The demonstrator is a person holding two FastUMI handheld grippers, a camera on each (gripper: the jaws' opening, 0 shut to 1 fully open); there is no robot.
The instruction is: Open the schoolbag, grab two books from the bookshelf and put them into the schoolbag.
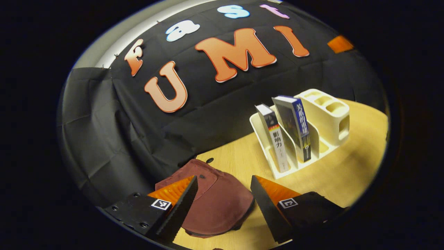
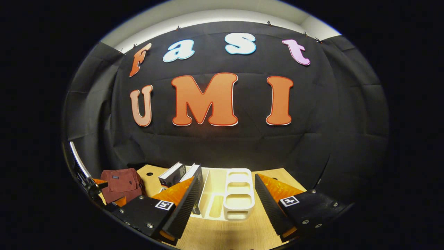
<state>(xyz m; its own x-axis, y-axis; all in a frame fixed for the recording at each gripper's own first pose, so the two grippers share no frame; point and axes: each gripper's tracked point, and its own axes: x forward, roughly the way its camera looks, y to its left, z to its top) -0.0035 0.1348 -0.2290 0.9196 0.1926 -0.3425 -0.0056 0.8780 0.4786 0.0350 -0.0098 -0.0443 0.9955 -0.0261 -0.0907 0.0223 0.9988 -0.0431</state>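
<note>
Now the left hand-held gripper (image 1: 222, 205) hovers spread over the closed schoolbag (image 1: 211, 205) at six o'clock — books (image 1: 288, 135) wait at two; right hand-held gripper (image 2: 225, 201) spread too. Best seek the flap edge squarely.

On my left gripper (image 1: 224, 177), each finger carries a small square black-and-white coded marker, one on the left finger (image 1: 161, 204) and one on the right finger (image 1: 288, 202). They are patterns, not words. My right gripper (image 2: 228, 174) bears the same kind of marker on its two fingers (image 2: 164, 205) (image 2: 289, 200). In the left gripper view I read the pale spine of the nearer book (image 1: 277, 142), which shows three dark characters running downward: 影响力. The blue book (image 1: 298, 128) beside it has white Chinese characters down its spine, beginning 关键的. Its smaller print is too fine for me to read.
</note>
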